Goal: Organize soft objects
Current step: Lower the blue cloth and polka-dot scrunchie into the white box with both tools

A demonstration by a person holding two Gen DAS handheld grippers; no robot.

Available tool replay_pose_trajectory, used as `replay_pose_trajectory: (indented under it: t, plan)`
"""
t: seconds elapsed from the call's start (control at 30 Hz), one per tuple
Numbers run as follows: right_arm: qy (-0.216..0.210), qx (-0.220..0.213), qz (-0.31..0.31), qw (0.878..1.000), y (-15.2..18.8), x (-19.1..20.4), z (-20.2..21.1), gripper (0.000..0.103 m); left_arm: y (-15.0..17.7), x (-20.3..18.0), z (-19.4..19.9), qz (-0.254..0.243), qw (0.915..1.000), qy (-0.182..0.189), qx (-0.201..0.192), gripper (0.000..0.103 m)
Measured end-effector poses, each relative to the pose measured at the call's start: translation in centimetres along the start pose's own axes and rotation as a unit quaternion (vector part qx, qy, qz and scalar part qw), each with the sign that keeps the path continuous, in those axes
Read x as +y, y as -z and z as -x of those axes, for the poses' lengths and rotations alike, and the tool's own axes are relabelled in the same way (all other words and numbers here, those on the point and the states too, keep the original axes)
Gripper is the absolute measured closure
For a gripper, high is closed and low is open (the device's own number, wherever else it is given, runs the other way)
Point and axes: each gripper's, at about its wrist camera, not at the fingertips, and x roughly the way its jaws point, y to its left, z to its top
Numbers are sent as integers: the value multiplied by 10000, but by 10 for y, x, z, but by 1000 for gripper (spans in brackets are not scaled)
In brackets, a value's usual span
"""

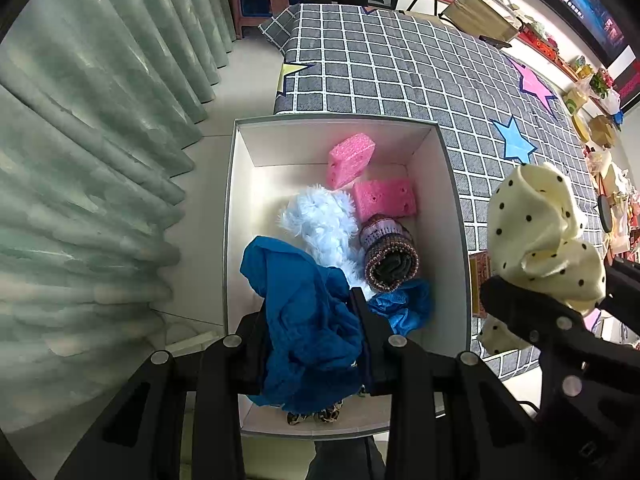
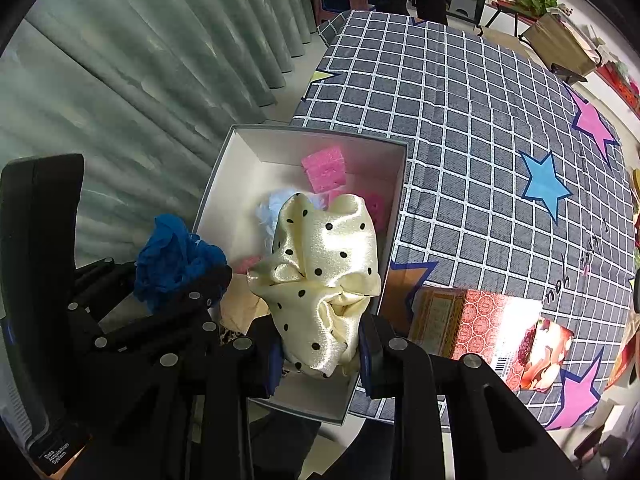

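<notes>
Over the white box (image 1: 452, 184), your left gripper (image 1: 316, 344) is clamped on a crumpled blue cloth (image 1: 308, 320); the cloth bulges out between the two fingers and hangs above the box's near end. From the left wrist view, the box contents read as follows: two pink sponges (image 1: 350, 160) at 12 o'clock against the far wall, a white fluffy item (image 1: 320, 224) at centre, a rolled knitted piece (image 1: 390, 256) just at its 3 o'clock side and touching it, and a lighter blue cloth (image 1: 404, 304) at 5 o'clock under the roll. A leopard-print scrap (image 1: 316, 416) peeks out at 6 o'clock beneath the held cloth.

Your right gripper (image 2: 320, 348) is closed on a cream satin cloth with black dots (image 2: 324, 276), bunched upright between its fingers. In the left wrist view it sits at 3 o'clock, outside the box wall, above the grey checked star-print cover (image 1: 400, 60). A red patterned carton (image 2: 480, 320) lies on that cover at 3 o'clock from the right gripper. Green curtains (image 1: 80, 160) hang at 9 o'clock.
</notes>
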Motion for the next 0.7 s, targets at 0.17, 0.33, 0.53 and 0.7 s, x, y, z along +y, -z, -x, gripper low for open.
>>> replay_pose_trajectory:
  t: [0.17, 0.33, 0.53, 0.7]
  plan:
    - [18, 10, -12, 10000, -2, -2, -2, 73, -3, 0, -3, -18, 10000, -10, 27, 67]
    - [27, 29, -49, 10000, -8, -6, -6, 73, -9, 1, -8, -30, 10000, -41, 57, 67]
    - [78, 103, -29, 9999, -18, -9, -17, 73, -16, 2, -20, -46, 9998, -92, 144, 67]
    - [116, 155, 13, 9998, -27, -9, -24, 73, -18, 3, -32, -27, 9996, -126, 268, 67]
